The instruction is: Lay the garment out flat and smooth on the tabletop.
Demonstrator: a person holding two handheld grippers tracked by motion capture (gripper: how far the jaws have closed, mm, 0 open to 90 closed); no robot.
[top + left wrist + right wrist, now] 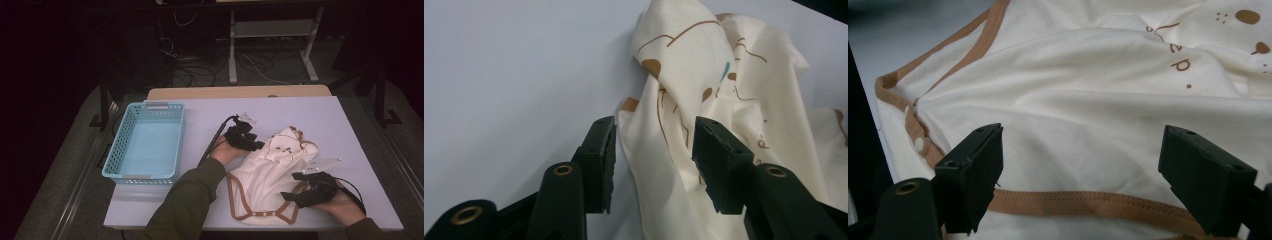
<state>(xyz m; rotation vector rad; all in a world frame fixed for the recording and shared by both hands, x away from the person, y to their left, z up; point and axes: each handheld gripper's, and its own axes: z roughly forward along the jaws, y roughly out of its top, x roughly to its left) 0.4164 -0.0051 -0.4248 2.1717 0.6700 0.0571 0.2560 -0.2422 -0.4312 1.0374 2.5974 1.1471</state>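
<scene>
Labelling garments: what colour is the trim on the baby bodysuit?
Brown trim on cream bodysuit; right gripper view.

**Brown lettering on the cream garment, barely legible**

Here's the cream garment (1088,100) in the right gripper view, and there's printed writing on it up at the top right: small brown letters running at a slant, the last few looking like "z", "a", "p" followed by a dot. The start of that word runs into a fold, so the whole word can't be made out. In the left gripper view the same cloth (724,90) carries thin brown squiggles that may be script, too crumpled to read. From the high view, the print is too small to tell. The blue basket (125,145) shows no legible label.
</scene>
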